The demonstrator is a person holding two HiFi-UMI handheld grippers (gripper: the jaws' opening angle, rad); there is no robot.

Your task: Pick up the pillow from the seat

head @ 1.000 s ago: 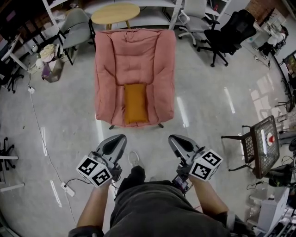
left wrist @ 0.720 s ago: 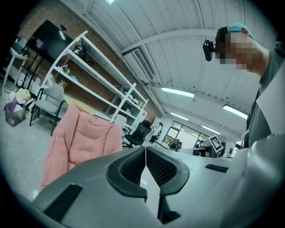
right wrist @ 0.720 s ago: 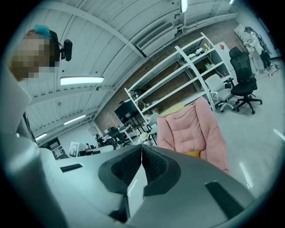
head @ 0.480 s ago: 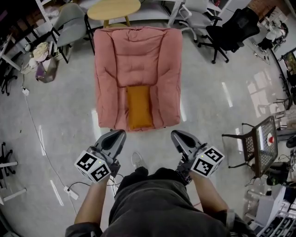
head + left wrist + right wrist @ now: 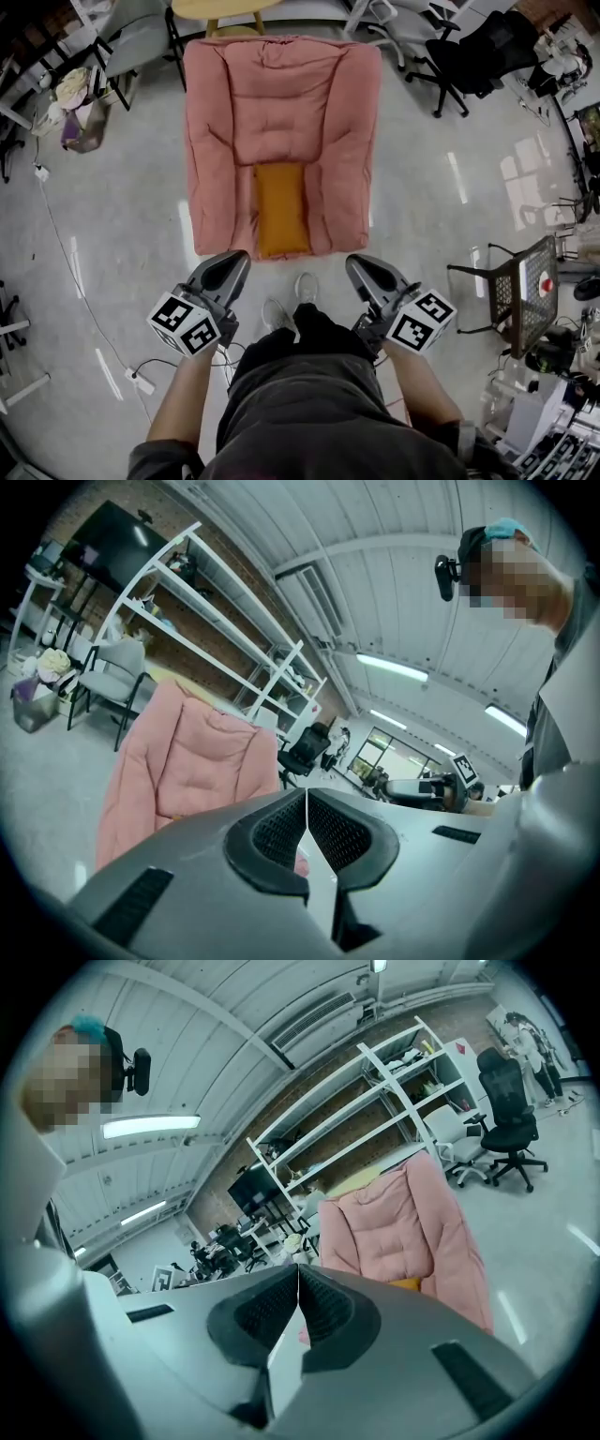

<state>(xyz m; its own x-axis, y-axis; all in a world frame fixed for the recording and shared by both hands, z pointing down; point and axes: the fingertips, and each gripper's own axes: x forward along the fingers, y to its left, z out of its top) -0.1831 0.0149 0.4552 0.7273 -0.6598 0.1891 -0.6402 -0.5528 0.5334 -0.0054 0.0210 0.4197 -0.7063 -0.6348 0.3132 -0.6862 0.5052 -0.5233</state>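
Orange pillow (image 5: 281, 208) lies on the pink seat (image 5: 281, 103), just ahead of and between the clenched, empty left gripper (image 5: 236, 261) and right gripper (image 5: 357, 265).

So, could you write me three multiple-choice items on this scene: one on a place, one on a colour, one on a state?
1. Where on the pink armchair does the pillow lie?
A. on the backrest
B. on the seat, near its front edge
C. on an armrest

2. What colour is the pillow?
A. blue
B. orange
C. white

3. How stand the jaws of the left gripper?
A. wide apart
B. shut on the pillow
C. shut, nothing between them

Answers:
1 B, the head view shows it between the armrests, at the front.
2 B, it is orange against the pink.
3 C, the left gripper view shows the pads together and empty.
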